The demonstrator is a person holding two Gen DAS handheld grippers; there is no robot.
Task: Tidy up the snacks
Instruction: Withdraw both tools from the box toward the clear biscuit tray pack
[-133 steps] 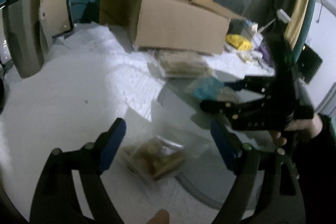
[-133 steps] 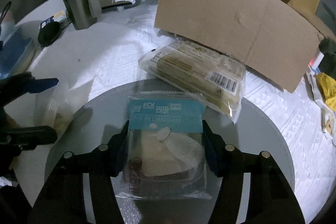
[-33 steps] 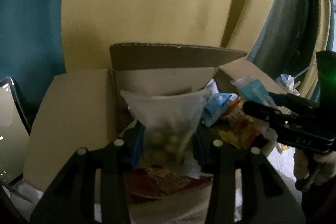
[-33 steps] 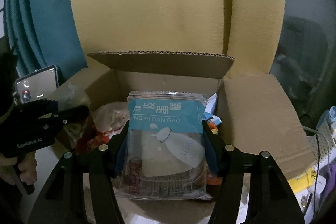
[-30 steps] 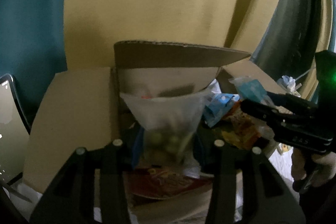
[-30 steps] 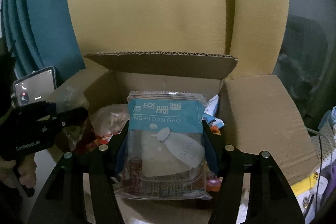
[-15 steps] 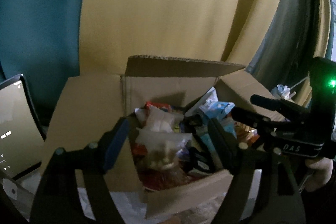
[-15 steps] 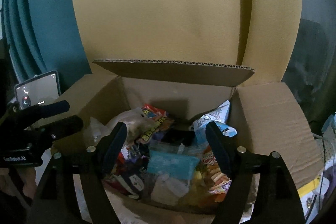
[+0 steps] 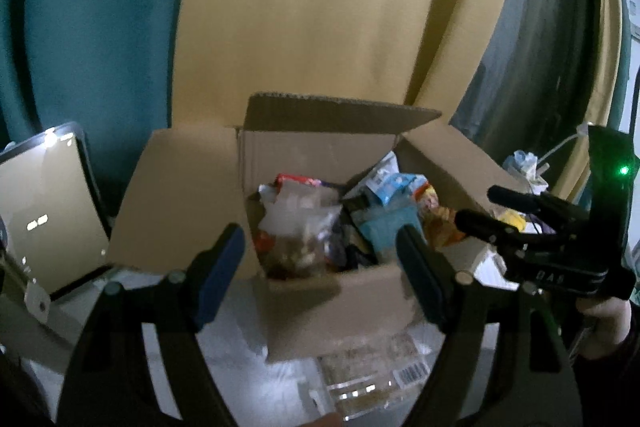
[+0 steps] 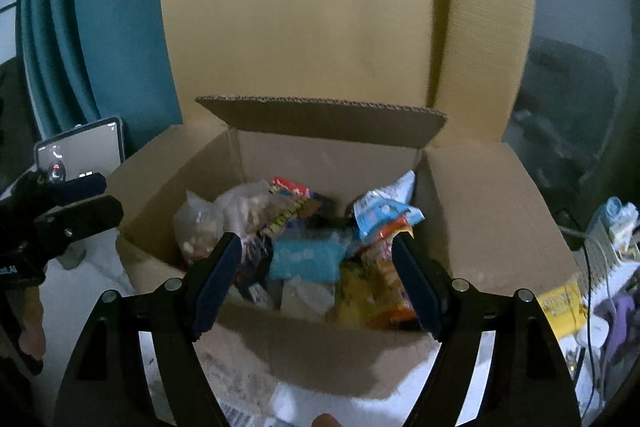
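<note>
An open cardboard box (image 9: 328, 311) (image 10: 320, 355) holds several snack packets. A clear bag of small round snacks (image 9: 300, 231) (image 10: 200, 223) lies at its left side. A light-blue cake packet (image 10: 306, 259) (image 9: 384, 227) lies in the middle. My left gripper (image 9: 320, 275) is open and empty, just in front of the box. My right gripper (image 10: 316, 279) is open and empty above the box's near wall. A clear pack of biscuits with a barcode (image 9: 372, 371) lies on the table in front of the box.
A lit tablet (image 9: 44, 203) (image 10: 80, 151) stands to the left of the box. The box's flaps stand open to the back and both sides. Clutter with a yellow packet (image 10: 560, 303) lies at the right. Teal and yellow curtains hang behind.
Both grippers opened and dropped their packets into the box: the clear bag from the left, the blue cake packet from the right. Both have since pulled back a little.
</note>
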